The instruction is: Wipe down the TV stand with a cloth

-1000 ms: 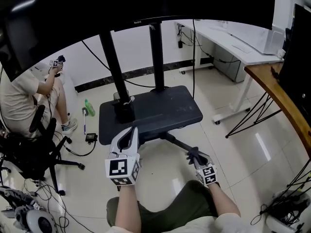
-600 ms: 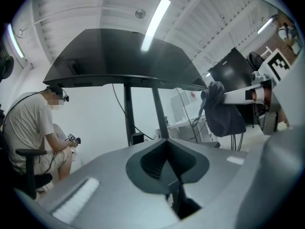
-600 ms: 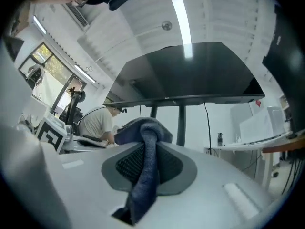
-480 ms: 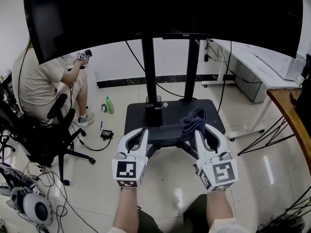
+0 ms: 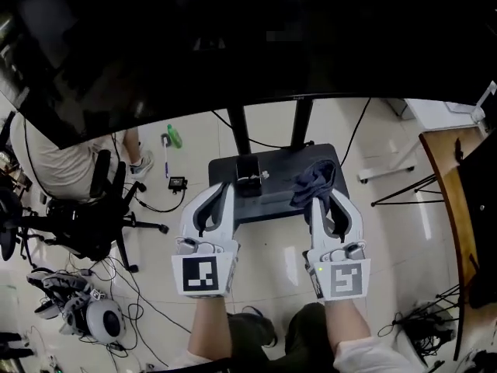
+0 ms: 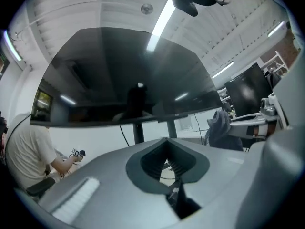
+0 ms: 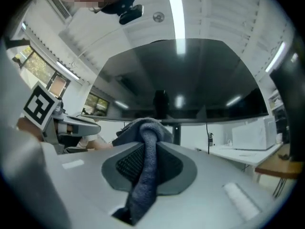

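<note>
At the far left a seated person (image 5: pixel 48 162) in a pale shirt sits by a black office chair (image 5: pixel 89 228), with loose cables and a white round device (image 5: pixel 101 321) on the tiled floor below. Further in, a green bottle (image 5: pixel 174 136) and a small black device (image 5: pixel 178 183) lie on the floor just left of the stand.

The left gripper (image 5: pixel 220 189) points at the front left edge of the TV stand's base (image 5: pixel 279 165). Its own view shows the jaws brought together with nothing between them — only a sliver of floor shows through the gap behind the pads.

The base is a dark flat platform from which two black posts (image 5: pixel 238 130) rise to the large dark TV screen (image 5: pixel 233 45) overhead. A small black box (image 5: pixel 248 186) stands on the platform at the foot of the left post, with a thin cable beside it.

The grey-blue cloth (image 5: pixel 314 179) is bunched over the front right part of the platform — the right gripper (image 5: pixel 324 200) is clamped on it, a twisted fold running down between its pads and out below. Whether the cloth touches the platform cannot be told.

At the right edge stands a wooden tabletop (image 5: pixel 450 200).
</note>
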